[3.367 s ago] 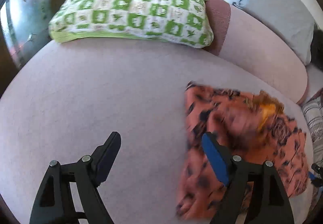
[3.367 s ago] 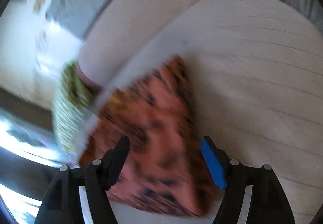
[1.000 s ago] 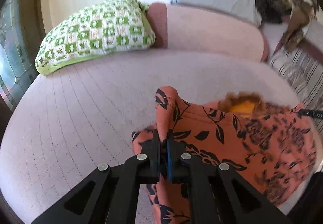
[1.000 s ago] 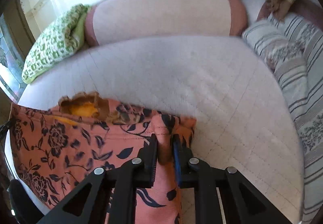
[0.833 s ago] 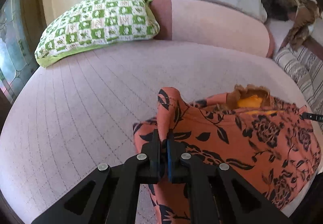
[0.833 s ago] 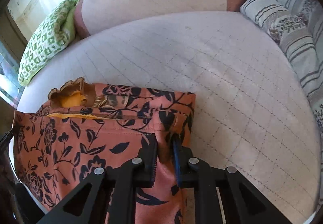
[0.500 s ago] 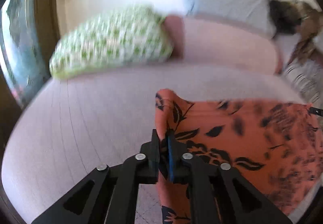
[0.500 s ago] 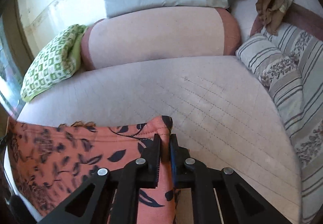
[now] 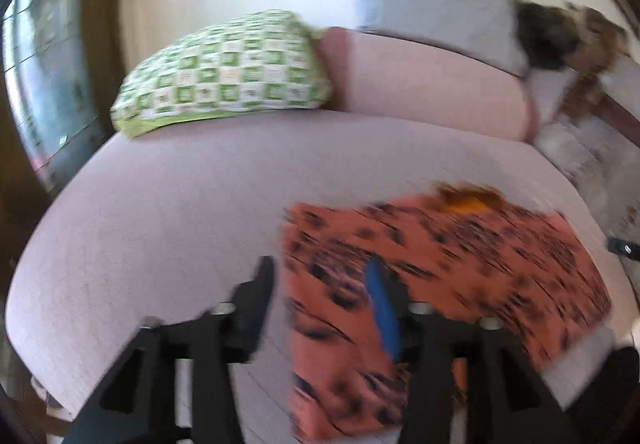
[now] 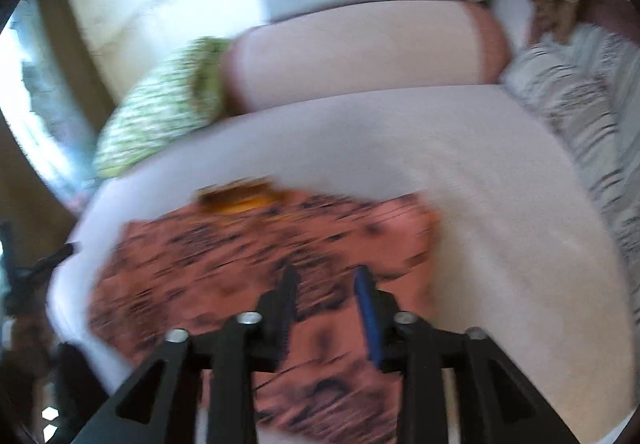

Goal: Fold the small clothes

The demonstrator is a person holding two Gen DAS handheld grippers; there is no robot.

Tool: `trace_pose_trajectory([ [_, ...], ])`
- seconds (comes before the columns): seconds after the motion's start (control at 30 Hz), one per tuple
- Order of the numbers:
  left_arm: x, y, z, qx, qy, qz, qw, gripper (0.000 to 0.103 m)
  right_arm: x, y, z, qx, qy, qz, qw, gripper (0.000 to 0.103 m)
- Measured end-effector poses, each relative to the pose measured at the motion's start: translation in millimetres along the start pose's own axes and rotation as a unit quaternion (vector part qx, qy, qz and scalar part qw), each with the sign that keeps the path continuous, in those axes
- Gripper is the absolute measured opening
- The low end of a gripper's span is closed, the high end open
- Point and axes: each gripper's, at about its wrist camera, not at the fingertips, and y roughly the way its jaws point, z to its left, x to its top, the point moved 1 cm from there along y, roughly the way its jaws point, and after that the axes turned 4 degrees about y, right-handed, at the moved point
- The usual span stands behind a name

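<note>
An orange garment with a dark flower print (image 9: 432, 256) (image 10: 248, 268) lies flat on the pale pink mattress (image 9: 160, 204) (image 10: 480, 172), a yellow frilled edge at its far side. Both views are blurred by motion. My left gripper (image 9: 320, 276) hovers over the garment's left edge, its jaws opening, and no cloth is pinched between the fingers. My right gripper (image 10: 326, 280) hangs over the garment's right part, jaws opening too, with nothing gripped; the cloth only lies beneath it.
A green-and-white checked pillow (image 9: 224, 72) (image 10: 160, 116) and a pink bolster (image 9: 424, 84) (image 10: 360, 52) lie along the far side, a grey pillow (image 9: 432, 0) behind them. Striped bedding (image 10: 580, 112) is piled on the right. A window (image 9: 44, 56) stands at the left.
Both grippers were shut on the garment's corners and have let go; their jaws now stand apart. The lifted corners have dropped and the garment lies flat. Both grippers have pulled back.
</note>
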Motion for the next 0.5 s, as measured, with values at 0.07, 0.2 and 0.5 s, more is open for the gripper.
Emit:
trace_pose_trajectory([
  [0.07, -22.8, 24.0, -13.5, 0.023, 0.02, 0.058, 0.9978, 0.058, -14.3, 7.0, 5.1, 0.028, 0.005, 0.004, 1.0, 0.087],
  [0.2, -55.8, 50.8, 11.3, 0.037, -0.054, 0.154, 0.9859, 0.05, -48.1, 56.8, -23.2, -0.014, 0.07, 0.095, 0.993, 0.081],
  [0.5, -72.0, 45.9, 5.9, 0.072, 0.0, 0.184, 0.9803, 0.053, -44.9, 27.8, -17.8, 0.023, 0.063, 0.041, 0.997, 0.09],
])
